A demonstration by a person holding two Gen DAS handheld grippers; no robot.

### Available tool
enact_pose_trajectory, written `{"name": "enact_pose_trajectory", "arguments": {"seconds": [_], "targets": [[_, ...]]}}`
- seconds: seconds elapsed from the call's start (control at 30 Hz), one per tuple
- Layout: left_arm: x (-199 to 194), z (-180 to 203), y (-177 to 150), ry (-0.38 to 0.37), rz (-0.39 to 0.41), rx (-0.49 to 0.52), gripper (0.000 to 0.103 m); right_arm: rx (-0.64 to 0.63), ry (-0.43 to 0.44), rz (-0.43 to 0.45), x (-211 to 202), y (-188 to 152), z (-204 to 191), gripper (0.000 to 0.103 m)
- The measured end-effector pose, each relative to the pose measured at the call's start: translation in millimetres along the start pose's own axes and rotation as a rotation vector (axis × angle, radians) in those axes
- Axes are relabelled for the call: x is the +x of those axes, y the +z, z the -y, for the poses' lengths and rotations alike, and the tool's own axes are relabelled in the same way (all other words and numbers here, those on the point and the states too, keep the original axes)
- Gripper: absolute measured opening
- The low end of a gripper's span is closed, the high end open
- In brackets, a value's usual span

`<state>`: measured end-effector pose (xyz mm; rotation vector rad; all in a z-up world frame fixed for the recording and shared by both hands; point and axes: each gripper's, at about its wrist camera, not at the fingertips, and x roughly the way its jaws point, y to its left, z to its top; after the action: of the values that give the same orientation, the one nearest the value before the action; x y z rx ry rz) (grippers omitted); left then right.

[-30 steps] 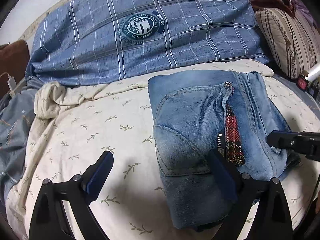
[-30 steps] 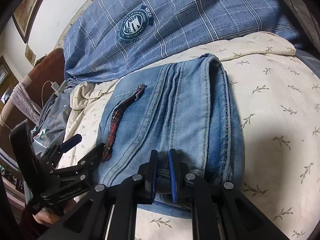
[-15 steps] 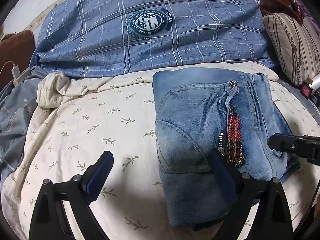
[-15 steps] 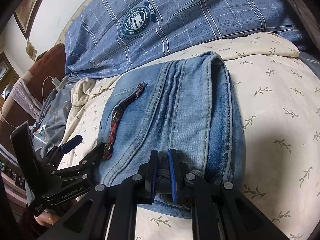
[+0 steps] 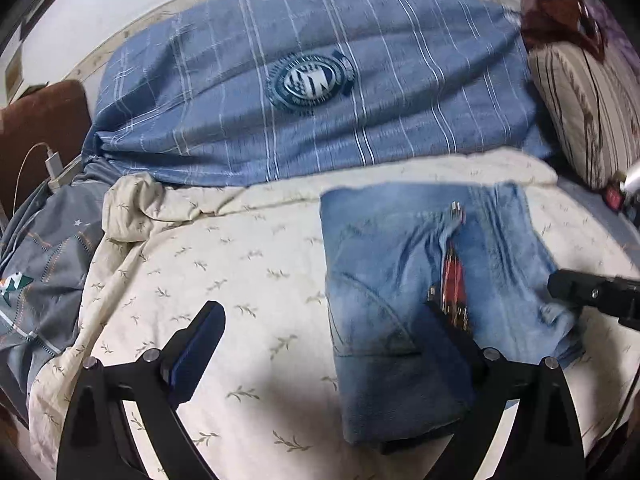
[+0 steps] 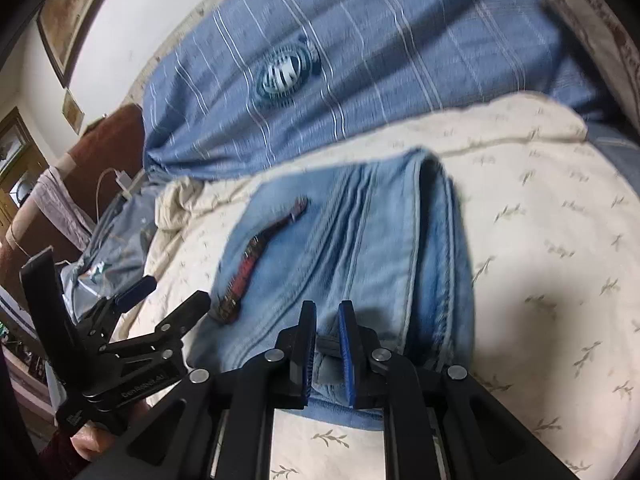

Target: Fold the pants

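PROGRESS: pants (image 5: 404, 304) already folded into a compact stack on cream bedspread (image 5: 224, 264), near done | LEFT: left gripper (image 5: 320, 344) spread wide, one finger over near corner, nothing clamped | RIGHT: right gripper (image 6: 325, 344) pinched narrow on near edge | LEFT TO DO: release, perhaps smooth

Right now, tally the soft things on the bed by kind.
Folded jeans: 1
Blue plaid quilt: 1
Cream leaf-print blanket: 1
Grey patterned bedding: 1
Striped pillow: 1
Total: 5
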<state>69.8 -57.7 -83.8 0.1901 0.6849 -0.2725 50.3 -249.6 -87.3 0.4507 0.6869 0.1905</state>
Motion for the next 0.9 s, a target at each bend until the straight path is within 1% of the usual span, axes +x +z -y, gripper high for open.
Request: {"name": "enact_pose_trajectory", "arguments": {"seconds": [0.07, 0.13, 0.23, 0.3, 0.43, 0.53, 0.6, 0.67, 0.7, 0.73, 0.8, 0.9], "targets": [[-1.8, -9.3, 9.2, -0.008, -0.005, -0.037, 0.097, 0.015, -0.002, 0.024, -5.2, 4.4, 1.9, 0.014], [-2.6, -17.2, 21.4, 0.001, -0.004, -0.055, 0.097, 0.022, -0.005, 0.042, -7.9, 10.2, 3.6, 0.014], [-0.3, -23.8, 37.5, 0.065, 0.026, -0.063, 0.097, 0.015, -0.037, 0.056, -6.6, 22.5, 6.2, 0.014], [8.8, -22.7, 47.4, 0.095, 0.005, -0.058, 0.097, 0.017, -0.056, 0.069, -4.9, 33.0, 10.1, 0.014], [35.3, -19.9, 47.8, 0.076, -0.043, -0.078, 0.097, 0.041, -0.048, 0.070, 4.7, 50.6, 16.6, 0.014], [60.0, -17.2, 35.6, 0.058, -0.113, -0.074, 0.097, 0.014, -0.056, 0.047, 21.5, 59.4, 12.0, 0.014], [76.6, -17.3, 29.3, 0.040, -0.176, -0.070, 0.097, -0.010, -0.067, 0.026, 34.9, 63.9, 7.3, 0.014], [84.5, -18.7, 28.2, 0.017, -0.210, -0.076, 0.097, -0.043, -0.099, -0.006, 53.3, 68.7, 2.6, 0.014], [84.5, -19.4, 28.7, 0.009, -0.205, -0.080, 0.097, -0.048, -0.113, -0.026, 60.9, 69.1, 2.5, 0.014], [83.8, -18.8, 28.5, 0.008, -0.196, -0.076, 0.097, -0.043, -0.130, -0.065, 72.0, 69.0, 3.6, 0.014], [83.8, -12.4, 25.6, 0.032, -0.183, -0.037, 0.097, -0.013, -0.134, -0.125, 87.0, 68.0, 9.2, 0.014], [81.6, -1.0, 22.8, 0.081, -0.146, 0.042, 0.097, 0.038, -0.115, -0.135, 90.2, 67.8, 15.5, 0.014]]}}
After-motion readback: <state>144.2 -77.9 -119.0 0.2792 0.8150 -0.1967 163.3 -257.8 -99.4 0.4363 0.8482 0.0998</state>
